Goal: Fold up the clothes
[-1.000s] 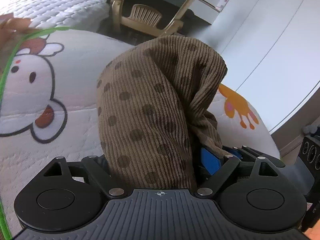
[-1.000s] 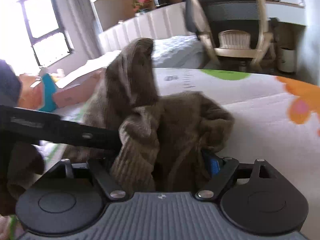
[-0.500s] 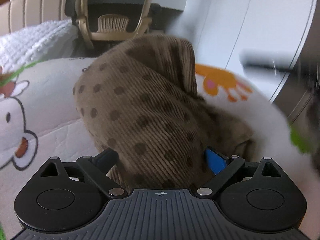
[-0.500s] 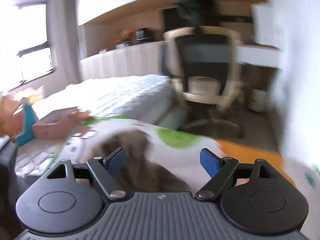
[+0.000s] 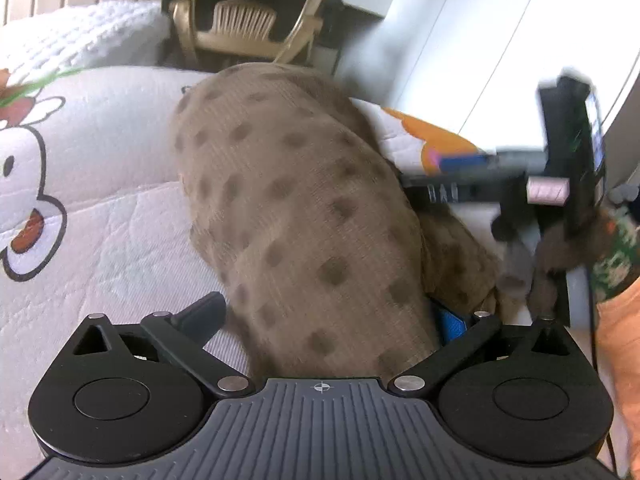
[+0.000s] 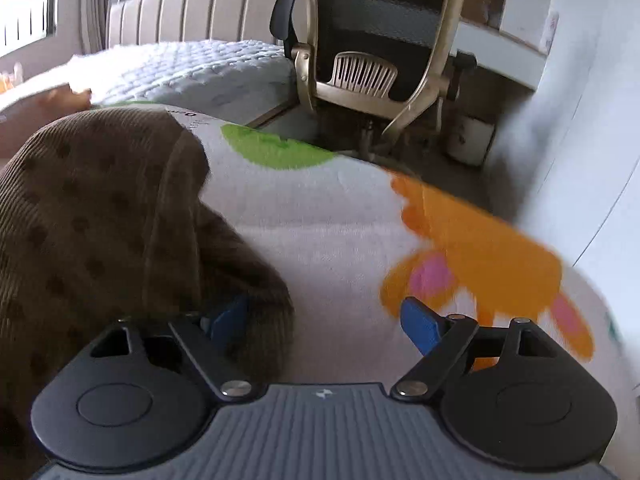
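Corduroy fills the left wrist view: a brown ribbed garment [image 5: 304, 216] with darker polka dots rises in a rounded hump from between the fingers of the left tongs [image 5: 328, 320]. The black left finger [image 5: 202, 314] shows beside the cloth and the blue pad [image 5: 450, 322] of the right finger peeks out at the other edge, so these tongs stand fairly wide with the fabric bunched between them; whether they pinch it I cannot tell. Left of the hump lies the quilted white bed cover [image 5: 108, 232], printed with a black-outlined cartoon animal [image 5: 24, 200] that only this view shows. To the right, blurred, the right tongs [image 5: 460, 184] reach in sideways as a dark bar with a blue tip, just beside the garment, and an orange sleeve [image 5: 618, 344] shows at the edge.

From the right wrist view, the garment [image 6: 92, 232] sits at the left, draped over the left blue pad [image 6: 228, 320], its ribbing sharper here. The right tongs [image 6: 324, 320] are spread apart with only bed cover [image 6: 320, 240] between the fingers. Further right the cover carries a green patch [image 6: 272, 148] and an orange and pink print [image 6: 480, 260]. Beyond the bed stands a mesh-backed office chair [image 6: 372, 40] with a beige frame.
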The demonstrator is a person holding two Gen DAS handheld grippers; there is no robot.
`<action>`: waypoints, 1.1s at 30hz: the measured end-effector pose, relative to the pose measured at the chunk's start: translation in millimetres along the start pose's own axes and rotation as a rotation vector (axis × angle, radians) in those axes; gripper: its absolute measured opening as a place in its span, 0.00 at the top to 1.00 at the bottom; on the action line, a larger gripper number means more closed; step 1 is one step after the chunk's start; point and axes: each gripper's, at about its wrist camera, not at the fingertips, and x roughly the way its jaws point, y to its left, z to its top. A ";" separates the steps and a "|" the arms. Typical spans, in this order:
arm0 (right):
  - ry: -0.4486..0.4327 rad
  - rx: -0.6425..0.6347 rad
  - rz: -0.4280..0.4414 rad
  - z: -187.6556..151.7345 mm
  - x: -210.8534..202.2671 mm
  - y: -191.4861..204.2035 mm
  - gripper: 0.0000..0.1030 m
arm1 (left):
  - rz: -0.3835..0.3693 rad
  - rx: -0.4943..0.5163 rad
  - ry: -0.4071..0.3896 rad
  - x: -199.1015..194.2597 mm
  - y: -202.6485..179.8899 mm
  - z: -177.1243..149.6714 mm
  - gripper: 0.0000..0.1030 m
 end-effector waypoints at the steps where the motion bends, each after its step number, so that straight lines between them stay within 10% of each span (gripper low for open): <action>1: -0.002 0.017 0.008 -2.5 -1.1 -1.5 0.19 | 0.007 0.025 -0.014 -3.0 -2.2 -5.6 0.00; 7: -0.003 0.075 0.052 -18.0 -10.7 -8.8 0.18 | -0.089 0.103 0.042 -28.8 -0.3 -3.0 0.00; 13: -0.032 0.014 0.046 -13.2 -42.9 -12.0 0.18 | -0.123 0.141 -0.223 -77.1 -9.4 21.1 0.00; 28: -0.061 -0.204 0.206 83.0 -5.6 66.2 0.18 | -0.066 0.305 -0.094 15.3 -56.4 23.5 0.00; 33: -0.060 -0.300 -0.106 48.4 15.2 51.6 0.16 | -0.089 0.362 -0.076 6.5 -57.4 17.6 0.00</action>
